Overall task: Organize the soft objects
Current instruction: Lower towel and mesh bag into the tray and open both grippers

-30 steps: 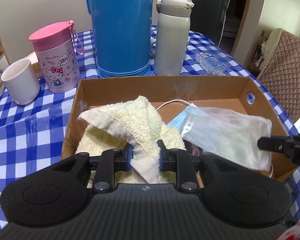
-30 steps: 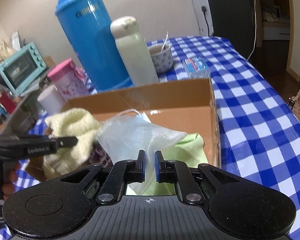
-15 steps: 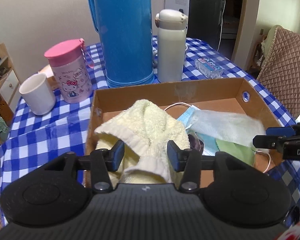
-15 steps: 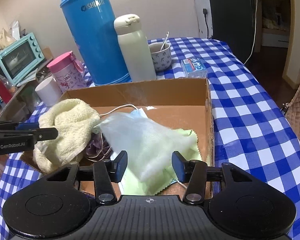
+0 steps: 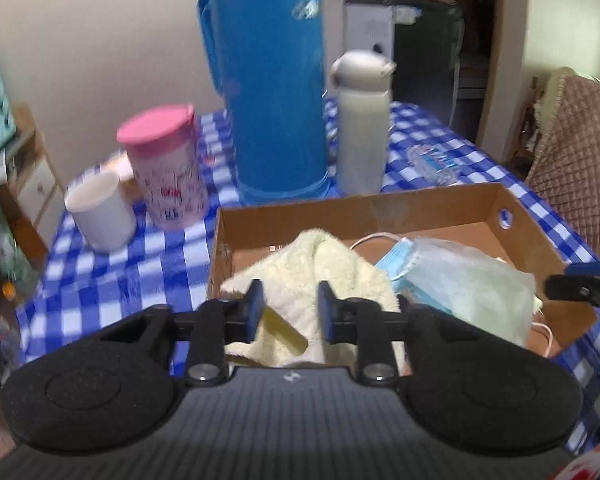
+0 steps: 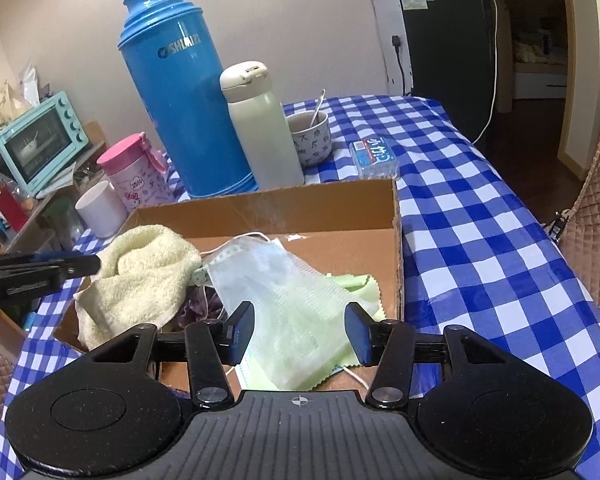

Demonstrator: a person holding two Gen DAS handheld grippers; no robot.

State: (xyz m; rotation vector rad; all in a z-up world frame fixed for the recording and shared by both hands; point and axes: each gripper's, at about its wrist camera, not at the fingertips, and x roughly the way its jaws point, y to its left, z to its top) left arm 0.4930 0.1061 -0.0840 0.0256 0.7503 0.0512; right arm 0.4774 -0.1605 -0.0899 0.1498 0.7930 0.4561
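Note:
A cardboard box (image 6: pixel 320 204) (image 5: pixel 420 204) on the checked table holds a cream towel (image 6: pixel 140 276) (image 5: pixel 320 272) at its left end. A white mesh pouch (image 6: pixel 292 292) (image 5: pixel 468 284) lies over a blue face mask (image 6: pixel 260 252) and a green cloth (image 6: pixel 360 284) at its right end. My left gripper (image 5: pixel 291 312) is open and empty above the towel, back from the box. My right gripper (image 6: pixel 298 330) is open and empty above the pouch's near edge. Each gripper's fingers show in the other's view, left (image 6: pixel 60 268) and right (image 5: pixel 580 284).
Behind the box stand a tall blue thermos (image 6: pixel 188 100), a cream bottle (image 6: pixel 260 128), a pink Hello Kitty tumbler (image 6: pixel 136 172), a white mug (image 6: pixel 100 208), a patterned cup with a spoon (image 6: pixel 312 136) and a tissue pack (image 6: pixel 374 156). A quilted chair (image 5: pixel 572 160) is at the right.
Both grippers opened, let go of the towel and the mesh pouch, and drew back and up from the box. The towel and pouch now rest in the box.

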